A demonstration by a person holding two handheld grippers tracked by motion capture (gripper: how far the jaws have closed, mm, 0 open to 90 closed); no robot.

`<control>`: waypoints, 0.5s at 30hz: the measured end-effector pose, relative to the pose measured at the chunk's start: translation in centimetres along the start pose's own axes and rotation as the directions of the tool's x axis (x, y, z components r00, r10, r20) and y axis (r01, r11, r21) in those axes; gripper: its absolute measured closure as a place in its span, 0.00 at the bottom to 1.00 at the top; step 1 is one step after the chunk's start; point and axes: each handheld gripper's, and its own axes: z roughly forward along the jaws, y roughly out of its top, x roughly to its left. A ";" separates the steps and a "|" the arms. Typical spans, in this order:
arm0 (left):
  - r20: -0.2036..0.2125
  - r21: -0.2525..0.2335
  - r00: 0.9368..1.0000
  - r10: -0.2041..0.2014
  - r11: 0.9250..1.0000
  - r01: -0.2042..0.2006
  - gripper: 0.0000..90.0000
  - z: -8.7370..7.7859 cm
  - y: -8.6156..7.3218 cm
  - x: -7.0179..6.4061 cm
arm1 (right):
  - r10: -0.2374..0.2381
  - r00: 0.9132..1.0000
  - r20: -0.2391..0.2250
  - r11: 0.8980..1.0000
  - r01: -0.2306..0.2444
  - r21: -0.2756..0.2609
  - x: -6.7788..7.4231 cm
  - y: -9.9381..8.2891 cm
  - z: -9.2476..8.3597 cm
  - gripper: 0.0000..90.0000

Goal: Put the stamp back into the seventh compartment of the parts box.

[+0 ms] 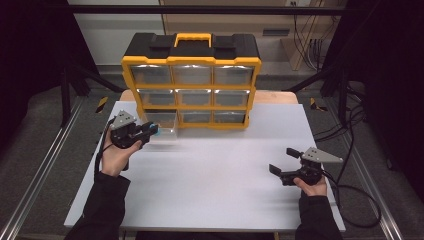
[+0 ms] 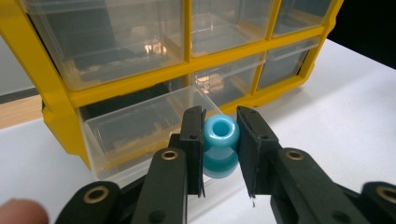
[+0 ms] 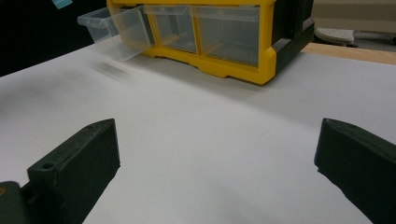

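In the left gripper view we see the left gripper (image 2: 219,154) pinching a light blue bead (image 2: 220,145) between its pads, just in front of the open clear drawer (image 2: 135,126) at the lower left of the yellow organizer (image 2: 51,88). In the high view the bead (image 1: 155,130) is only a small blue spot. In the right gripper view the right gripper (image 3: 217,163) is spread wide over the white table (image 3: 196,116). Around the table, the high view shows dark curtains and a grey floor.

Drawer cabinet (image 1: 191,80) at table (image 1: 210,175) rear; bottom-left drawer (image 1: 161,121) pulled out; bead (image 2: 220,145) just before it
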 end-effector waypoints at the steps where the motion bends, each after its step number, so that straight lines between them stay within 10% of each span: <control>1: -0.002 -0.002 1.000 0.001 1.000 -0.001 0.80 0.0 0.1 0.0 | 0.000 1.000 0.000 1.000 0.000 0.000 0.0 0.0 0.0 0.01; 15: -0.013 0.005 1.000 0.019 1.000 -0.019 0.80 0.4 1.7 0.3 | -0.006 1.000 0.002 1.000 0.006 -0.005 0.0 0.0 0.0 0.01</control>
